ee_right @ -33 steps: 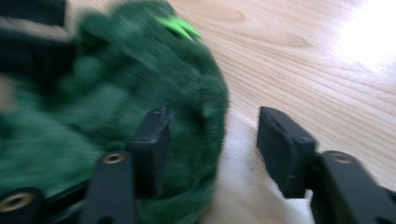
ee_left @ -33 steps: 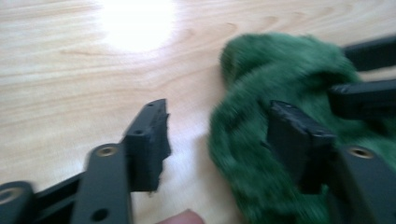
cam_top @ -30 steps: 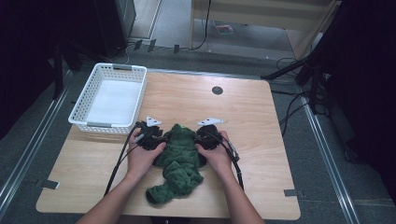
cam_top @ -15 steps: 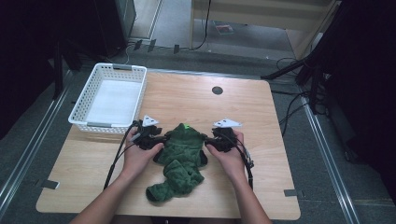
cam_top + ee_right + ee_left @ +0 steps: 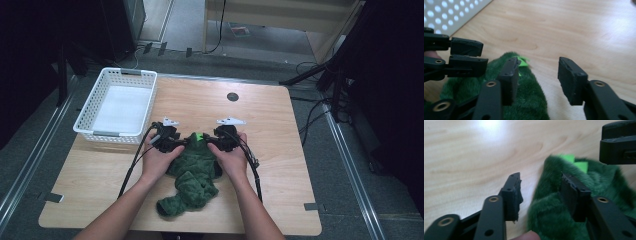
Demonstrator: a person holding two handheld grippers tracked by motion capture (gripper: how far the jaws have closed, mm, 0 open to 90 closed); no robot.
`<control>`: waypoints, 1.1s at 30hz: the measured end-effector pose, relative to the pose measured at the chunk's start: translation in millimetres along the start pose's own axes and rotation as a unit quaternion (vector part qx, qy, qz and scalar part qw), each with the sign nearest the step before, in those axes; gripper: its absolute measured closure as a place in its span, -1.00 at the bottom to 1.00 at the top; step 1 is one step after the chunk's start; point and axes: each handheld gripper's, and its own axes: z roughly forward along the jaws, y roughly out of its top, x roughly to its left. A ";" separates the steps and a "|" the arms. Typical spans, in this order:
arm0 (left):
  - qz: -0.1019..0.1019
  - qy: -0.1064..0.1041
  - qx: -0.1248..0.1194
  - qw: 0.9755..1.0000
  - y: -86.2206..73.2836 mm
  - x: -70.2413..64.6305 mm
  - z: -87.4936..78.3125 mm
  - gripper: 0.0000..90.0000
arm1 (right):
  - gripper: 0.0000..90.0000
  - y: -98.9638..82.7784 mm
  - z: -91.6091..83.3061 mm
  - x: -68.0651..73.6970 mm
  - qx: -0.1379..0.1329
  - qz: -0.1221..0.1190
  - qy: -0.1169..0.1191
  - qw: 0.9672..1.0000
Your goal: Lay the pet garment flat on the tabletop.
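Note:
A green furry cloth [image 5: 192, 167] lies crumpled on the wooden table [image 5: 285, 150], a bright green tag [image 5: 198, 136] at its far end. My left gripper [image 5: 181, 144] stands open at that end's left side. Its jaws have just been opening, and the cloth's edge [image 5: 549, 202] lies loose between them. My right gripper [image 5: 214, 144] is open at the right side. Its jaws opened from shut and have just been closing a little, with only the cloth's rim [image 5: 529, 100] between them, beside the left jaw. The right gripper view shows the left gripper [image 5: 461, 60].
A white perforated basket [image 5: 131, 72] stands at the table's back left, its wall [image 5: 446, 12] seen in the right gripper view. A small dark hole [image 5: 232, 96] marks the far middle of the tabletop. Cables trail back along both forearms.
Both grippers have let go of the cloth's far end and opened. The hands have drawn slightly apart, and the green tag has come into sight between them.

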 end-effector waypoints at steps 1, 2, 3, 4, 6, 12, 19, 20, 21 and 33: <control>0.008 0.002 0.008 1.000 -1.1 0.5 0.5 0.07 | 0.11 -2.5 0.8 -0.4 0.004 -0.004 0.000 1.000; 0.011 0.005 0.012 1.000 -2.2 0.5 1.1 0.05 | 0.13 -5.9 1.6 -1.1 0.013 -0.009 -0.006 1.000; 0.012 0.008 0.014 1.000 -2.7 0.8 1.0 0.04 | 0.15 -9.7 2.4 -2.2 0.025 -0.014 -0.007 1.000; 0.012 0.012 0.013 1.000 -3.3 0.8 0.3 0.03 | 0.20 -12.5 2.5 -3.2 0.032 -0.018 -0.004 0.999; 0.008 0.010 0.012 1.000 -4.3 -0.4 0.2 0.09 | 0.26 -17.2 1.7 -3.6 0.034 -0.024 0.000 0.999; 0.045 -0.008 0.012 0.999 -7.6 -12.0 3.5 0.77 | 0.47 -25.9 2.1 -0.7 0.040 -0.045 0.004 0.998; 0.037 -0.020 -0.010 0.999 -4.0 -8.2 4.8 0.95 | 0.93 -27.6 -1.0 -4.4 0.033 -0.040 0.023 0.998; 0.036 -0.020 -0.016 0.999 -0.9 -8.1 4.8 0.95 | 0.94 -25.3 -3.5 -4.6 0.018 -0.044 0.014 0.999; 0.032 -0.021 -0.024 0.999 2.9 -7.9 4.8 0.96 | 0.95 -22.3 -6.2 -5.5 0.002 -0.047 0.010 0.999; 0.004 -0.026 -0.054 0.998 24.2 1.8 4.3 0.02 | 0.19 -9.3 -29.3 -42.1 -0.065 0.027 -0.041 0.997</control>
